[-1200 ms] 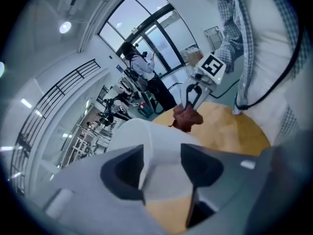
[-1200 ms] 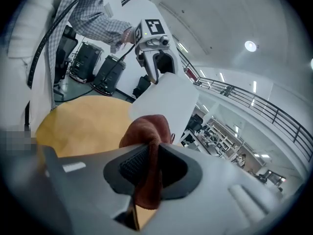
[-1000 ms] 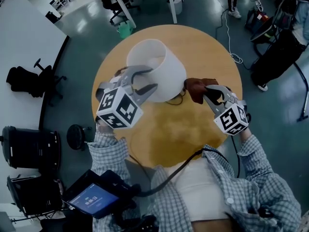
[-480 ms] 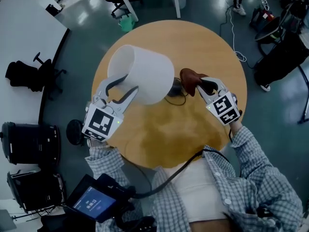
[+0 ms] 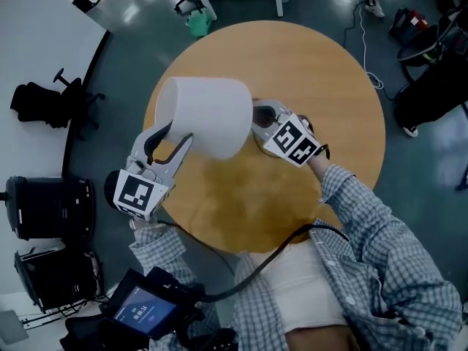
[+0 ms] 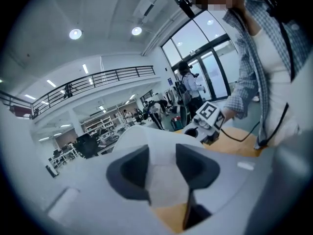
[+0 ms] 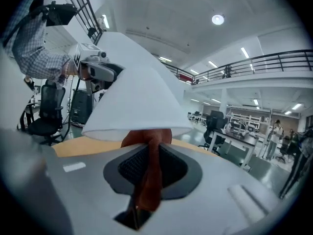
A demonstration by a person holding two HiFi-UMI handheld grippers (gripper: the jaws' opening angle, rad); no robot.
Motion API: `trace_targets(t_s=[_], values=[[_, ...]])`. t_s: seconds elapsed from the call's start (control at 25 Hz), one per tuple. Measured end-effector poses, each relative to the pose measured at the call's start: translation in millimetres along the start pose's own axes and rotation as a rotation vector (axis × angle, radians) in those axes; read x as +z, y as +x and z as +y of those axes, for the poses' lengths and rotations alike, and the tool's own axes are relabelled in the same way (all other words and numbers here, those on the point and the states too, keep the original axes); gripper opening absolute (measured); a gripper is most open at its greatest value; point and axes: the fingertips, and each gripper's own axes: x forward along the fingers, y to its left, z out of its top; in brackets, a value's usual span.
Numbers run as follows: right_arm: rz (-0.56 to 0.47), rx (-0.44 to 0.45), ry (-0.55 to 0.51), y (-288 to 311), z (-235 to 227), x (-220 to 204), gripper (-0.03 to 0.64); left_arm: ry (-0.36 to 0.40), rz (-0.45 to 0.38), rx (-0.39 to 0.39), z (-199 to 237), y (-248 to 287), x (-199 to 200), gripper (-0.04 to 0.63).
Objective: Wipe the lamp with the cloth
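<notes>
A white lamp shade (image 5: pixel 205 115) stands tilted over the round wooden table (image 5: pixel 322 72). My left gripper (image 5: pixel 167 143) straddles the shade's lower left rim. In the left gripper view the shade wall (image 6: pixel 161 175) fills the gap between the jaws, which are closing on it. My right gripper (image 5: pixel 257 117) reaches in under the shade's right edge. The head view hides the brown cloth (image 7: pixel 149 180). In the right gripper view it is pinched between the shut jaws, right below the shade's rim (image 7: pixel 132 102).
A black cable (image 5: pixel 285 243) runs from the table's near edge toward my body. Black office chairs (image 5: pixel 44 218) stand on the floor to the left, and a tablet (image 5: pixel 139 313) hangs at lower left. A standing person (image 5: pixel 431 86) is off the table's right side.
My right gripper has swung left with the cloth, from the table's right side to the shade's right edge. The left gripper moved left and rolled, and the shade tilted and shifted left with it.
</notes>
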Motion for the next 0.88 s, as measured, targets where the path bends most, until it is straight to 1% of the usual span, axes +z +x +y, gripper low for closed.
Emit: trace_targets(t_s=[0.08,0.16,0.32,0.48,0.6,0.72,0.8,0.88], values=[[0.032,0.027,-0.045,13.1,5.6,0.5,0.061,-0.006,-0.009,-0.001,0.3,0.5,-2.1,0.172],[0.079,0.038,-0.061,18.7,7.9,-12.0,0.061,-0.017,-0.010,0.006,0.8,-0.1,-2.4,0.172],[0.162,0.018,-0.018,3.9,5.9,-56.4,0.060,-0.029,-0.005,0.017,2.9,-0.9,-2.6,0.173],[0.310,-0.015,-0.007,-23.6,6.3,-119.2,0.060,-0.033,0.001,0.027,6.1,-1.4,-3.0,0.175],[0.361,-0.051,0.042,-43.3,1.7,-146.5,0.060,-0.026,0.000,0.024,5.5,-1.2,-1.0,0.175],[0.354,-0.066,0.053,-45.8,1.0,-144.4,0.060,-0.022,0.003,0.023,4.4,1.1,3.7,0.176],[0.301,-0.060,0.025,-35.8,4.7,-124.7,0.060,-0.008,-0.001,0.014,3.8,3.9,2.7,0.176],[0.224,-0.048,-0.023,-21.5,10.4,-93.8,0.060,0.006,-0.005,0.005,3.9,6.4,0.6,0.176]])
